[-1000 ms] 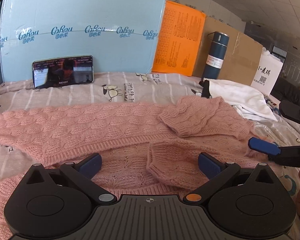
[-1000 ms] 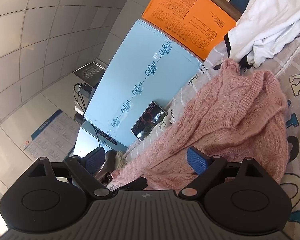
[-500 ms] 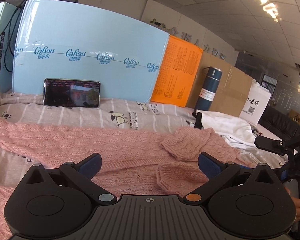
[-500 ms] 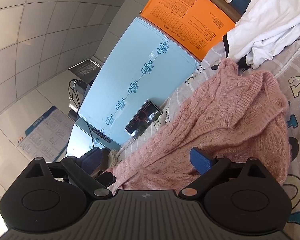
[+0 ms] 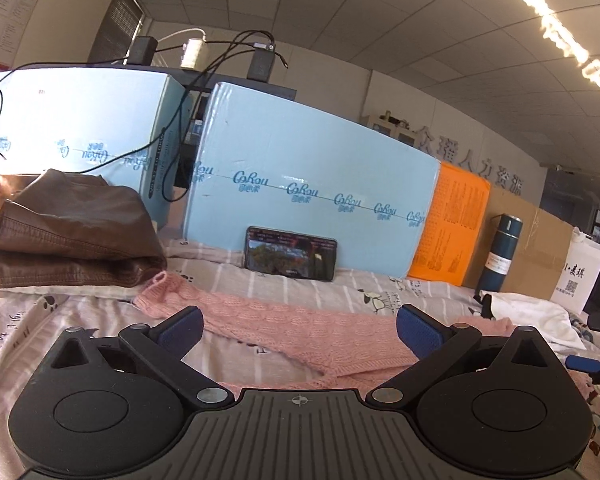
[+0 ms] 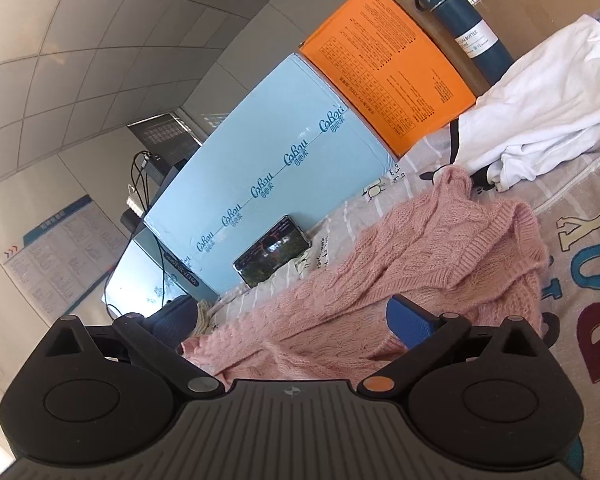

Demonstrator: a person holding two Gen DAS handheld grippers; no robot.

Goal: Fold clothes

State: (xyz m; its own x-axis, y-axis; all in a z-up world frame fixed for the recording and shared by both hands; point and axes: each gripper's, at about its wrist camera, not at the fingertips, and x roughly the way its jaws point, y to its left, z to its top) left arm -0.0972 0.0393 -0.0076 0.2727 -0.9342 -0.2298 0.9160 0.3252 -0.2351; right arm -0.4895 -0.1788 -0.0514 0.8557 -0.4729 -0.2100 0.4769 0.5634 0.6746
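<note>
A pink cable-knit sweater (image 5: pixel 300 332) lies spread on the printed bedsheet (image 5: pixel 28 320), one sleeve stretched toward the left. It also shows in the right wrist view (image 6: pixel 412 264), bunched at its right side. My left gripper (image 5: pixel 299 326) is open and empty, above the sleeve. My right gripper (image 6: pixel 292 320) is open and empty, tilted, low over the sweater's body. A blue fingertip (image 5: pixel 584 363) of the right gripper shows at the right edge of the left wrist view.
A folded brown leather garment (image 5: pixel 68 236) lies at the far left. A white garment (image 6: pixel 540 120) lies at the right. A phone (image 5: pixel 291 253), blue foam boards (image 5: pixel 312 184), an orange board (image 5: pixel 448 224), a blue bottle (image 5: pixel 500 256) and cardboard (image 5: pixel 540 256) line the back.
The left gripper has lifted and swung left, so the brown garment and the sleeve end came into view. The right gripper shifted slightly. Both stay open.
</note>
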